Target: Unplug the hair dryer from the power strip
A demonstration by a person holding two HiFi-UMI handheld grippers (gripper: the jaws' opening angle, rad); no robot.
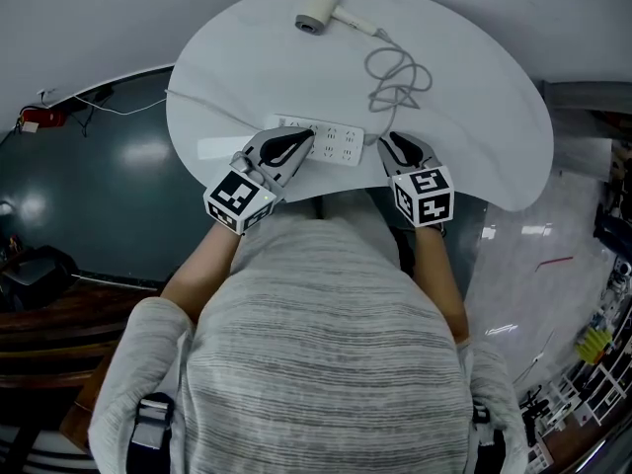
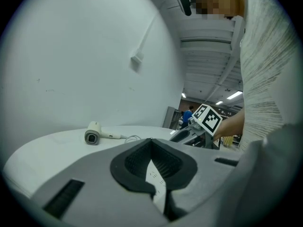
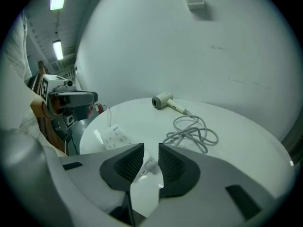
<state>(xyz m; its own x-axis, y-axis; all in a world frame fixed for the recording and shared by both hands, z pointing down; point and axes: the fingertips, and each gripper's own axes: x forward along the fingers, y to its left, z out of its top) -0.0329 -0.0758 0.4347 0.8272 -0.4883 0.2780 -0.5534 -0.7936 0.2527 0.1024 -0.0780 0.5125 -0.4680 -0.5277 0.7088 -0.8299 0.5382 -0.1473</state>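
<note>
Pin the power strip (image 1: pixel 336 146) with the left gripper (image 1: pixel 302 139), jaws pressed together, close the right gripper's (image 1: pixel 393 142) slightly spread jaws squarely on the plug (image 3: pixel 149 167) at the strip's right end, then pull straight out, leaving the hair dryer (image 1: pixel 318 13) well beyond the strip.

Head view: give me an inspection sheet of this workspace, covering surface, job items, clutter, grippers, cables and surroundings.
Surface: white rounded table, mostly bare.
Job's things: hair dryer lying at the far edge; power strip at the near edge; a white plug shows in the right gripper's gap, but I cannot tell if it is seated.
Clutter: flat white piece left of the strip, unclear what.
Grippers: left gripper, jaw tips together over the strip's left end; right gripper, jaws apart at the strip's right end.
Cables: dryer cord loosely coiled; thin white lead runs off the table's left.
Surroundings: dark glossy floor, pale wall.
</note>
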